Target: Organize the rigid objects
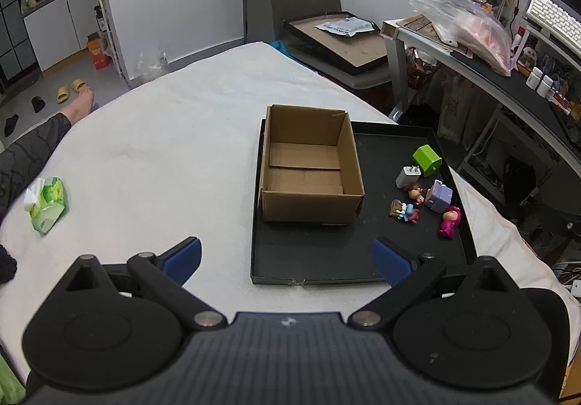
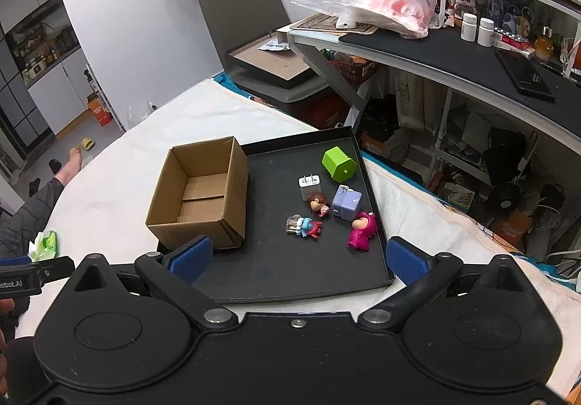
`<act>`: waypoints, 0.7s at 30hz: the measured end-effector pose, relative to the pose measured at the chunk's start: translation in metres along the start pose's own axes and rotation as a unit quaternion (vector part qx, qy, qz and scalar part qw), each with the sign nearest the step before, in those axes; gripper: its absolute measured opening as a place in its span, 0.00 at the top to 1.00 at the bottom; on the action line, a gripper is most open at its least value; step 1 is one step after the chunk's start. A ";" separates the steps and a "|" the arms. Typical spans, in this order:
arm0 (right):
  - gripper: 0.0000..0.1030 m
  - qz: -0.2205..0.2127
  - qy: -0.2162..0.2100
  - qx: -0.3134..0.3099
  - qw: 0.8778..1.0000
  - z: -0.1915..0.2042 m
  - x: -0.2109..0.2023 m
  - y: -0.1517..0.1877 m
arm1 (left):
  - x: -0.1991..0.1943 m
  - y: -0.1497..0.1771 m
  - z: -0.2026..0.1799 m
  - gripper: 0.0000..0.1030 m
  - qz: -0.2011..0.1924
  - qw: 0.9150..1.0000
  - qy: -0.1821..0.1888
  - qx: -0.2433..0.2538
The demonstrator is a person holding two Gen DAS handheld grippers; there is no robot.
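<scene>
Both our grippers hang spread and empty at the near edge of the black tray [image 2: 370, 169]: left gripper [image 1: 287, 261], right gripper [image 2: 298, 261]. We judge the cardboard box [image 2: 198, 194] (open, nothing inside) stands ready as the bin, with the pink figurine [image 2: 359, 231], purple toy [image 2: 346, 205], white charger [image 2: 308, 186] and green block [image 2: 337, 162] loose just beside it

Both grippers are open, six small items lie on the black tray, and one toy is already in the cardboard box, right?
Not quite: the cardboard box is empty, as the right wrist view shows. The rest holds: both the left gripper and right gripper are open, and six small items lie on the black tray.
</scene>
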State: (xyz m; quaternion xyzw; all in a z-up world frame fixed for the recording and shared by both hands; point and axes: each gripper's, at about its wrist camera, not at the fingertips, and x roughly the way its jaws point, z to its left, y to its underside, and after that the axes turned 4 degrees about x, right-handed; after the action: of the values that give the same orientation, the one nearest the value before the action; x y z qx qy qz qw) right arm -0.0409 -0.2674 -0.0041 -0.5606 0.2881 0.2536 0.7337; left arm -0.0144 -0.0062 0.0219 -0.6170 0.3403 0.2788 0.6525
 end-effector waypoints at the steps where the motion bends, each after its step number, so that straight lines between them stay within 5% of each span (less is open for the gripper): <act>1: 0.00 -0.001 -0.001 0.000 1.000 0.000 -0.001 0.001 | -0.001 -0.001 0.000 0.03 -0.001 1.000 0.001 -0.002; 21: 0.00 0.002 0.004 0.004 1.000 -0.001 0.002 0.009 | -0.004 0.015 0.012 0.03 0.002 1.000 -0.003 -0.022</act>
State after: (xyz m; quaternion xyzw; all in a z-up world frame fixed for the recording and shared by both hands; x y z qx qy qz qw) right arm -0.0460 -0.2661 -0.0113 -0.5580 0.2928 0.2517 0.7346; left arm -0.0278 0.0073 0.0159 -0.6298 0.3334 0.2897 0.6389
